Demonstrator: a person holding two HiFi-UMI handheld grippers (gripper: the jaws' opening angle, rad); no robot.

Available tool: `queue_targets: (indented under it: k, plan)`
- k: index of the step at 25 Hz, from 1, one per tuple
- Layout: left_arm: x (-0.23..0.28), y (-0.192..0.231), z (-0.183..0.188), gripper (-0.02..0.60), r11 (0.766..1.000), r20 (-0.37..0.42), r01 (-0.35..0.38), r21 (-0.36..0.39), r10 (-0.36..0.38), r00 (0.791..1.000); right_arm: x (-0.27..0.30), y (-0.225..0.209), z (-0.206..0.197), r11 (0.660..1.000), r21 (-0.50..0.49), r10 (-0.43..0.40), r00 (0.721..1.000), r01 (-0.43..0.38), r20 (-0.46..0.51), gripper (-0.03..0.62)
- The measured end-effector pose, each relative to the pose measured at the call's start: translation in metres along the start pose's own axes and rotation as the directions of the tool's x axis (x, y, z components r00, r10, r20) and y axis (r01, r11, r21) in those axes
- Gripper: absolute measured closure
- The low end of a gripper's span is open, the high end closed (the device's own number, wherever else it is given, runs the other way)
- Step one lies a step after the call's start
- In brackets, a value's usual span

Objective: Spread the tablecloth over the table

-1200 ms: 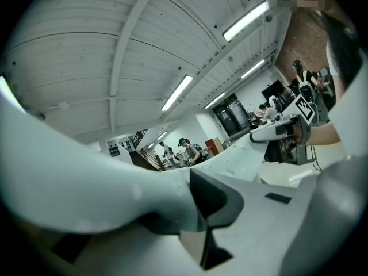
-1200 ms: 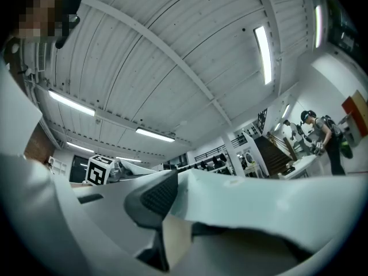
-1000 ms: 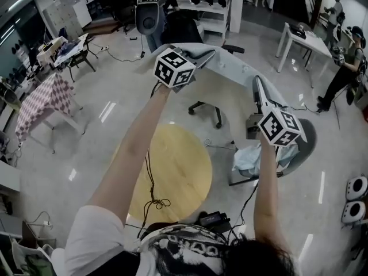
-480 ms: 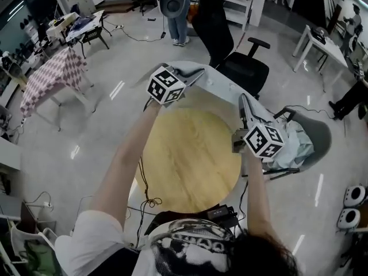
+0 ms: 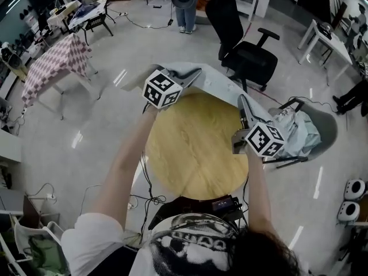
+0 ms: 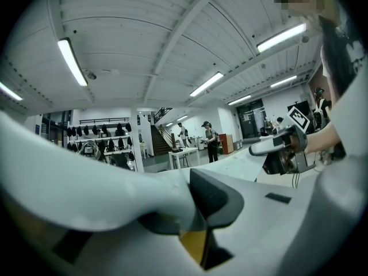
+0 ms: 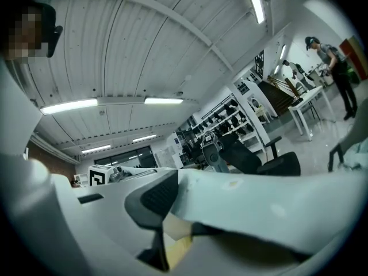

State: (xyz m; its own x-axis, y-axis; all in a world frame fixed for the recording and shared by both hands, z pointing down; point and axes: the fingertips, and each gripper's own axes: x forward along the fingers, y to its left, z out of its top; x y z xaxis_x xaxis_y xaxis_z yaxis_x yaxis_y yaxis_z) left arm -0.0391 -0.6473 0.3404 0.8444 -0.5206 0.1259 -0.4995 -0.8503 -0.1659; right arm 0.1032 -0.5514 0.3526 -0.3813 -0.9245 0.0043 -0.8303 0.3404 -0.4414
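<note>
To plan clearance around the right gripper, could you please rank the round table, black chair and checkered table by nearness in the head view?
1. The round table, directly beside the right gripper, to its left.
2. The black chair, beyond the table's far edge.
3. The checkered table, far left across the floor.

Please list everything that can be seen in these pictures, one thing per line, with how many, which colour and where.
table: one, round, light wood, centre
tablecloth: one, pale grey, stretched along the table's far edge between both claws
office chair: one, black, beyond the table
shell chair: one, grey, right of the table, pale cloth heaped on it
checked table: one, pink and white cloth, far left
side table: one, white, far right
cables: several, black, floor by the table's left edge
bystander: one, blue trousers, top edge
left claw: one, pale grey, shut on the tablecloth
right claw: one, pale grey, shut on the tablecloth
left arm, right arm: two, bare, reaching forward
</note>
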Motion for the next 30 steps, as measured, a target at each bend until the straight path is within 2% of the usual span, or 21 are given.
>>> queue_targets:
  k: [7, 14, 18, 24, 30]
  plan:
    - [-0.052, -0.039, -0.030, 0.525, 0.995, 0.036, -0.022, -0.101, 0.026, 0.999, -0.038, 0.021, -0.047, 0.999, 0.049, -0.002, 0.998, 0.005, -0.058, 0.530]
    - [-0.091, -0.091, -0.052, 0.525, 0.977, 0.024, -0.062, -0.205, 0.069, 0.997, -0.087, 0.030, -0.083, 0.991, 0.134, 0.031, 0.994, -0.017, -0.103, 0.534]
    - [-0.118, -0.127, -0.065, 0.525, 0.952, 0.018, -0.108, -0.287, 0.118, 0.993, -0.119, 0.038, -0.102, 0.984, 0.168, 0.085, 0.988, -0.063, -0.132, 0.537]
    - [-0.147, -0.188, -0.079, 0.523, 0.902, -0.004, -0.169, -0.396, 0.182, 0.983, -0.176, 0.039, -0.128, 0.964, 0.238, 0.160, 0.972, -0.117, -0.170, 0.543]
    - [-0.177, -0.234, -0.093, 0.520, 0.863, -0.017, -0.223, -0.454, 0.242, 0.970, -0.219, 0.047, -0.152, 0.944, 0.290, 0.221, 0.955, -0.158, -0.197, 0.548]
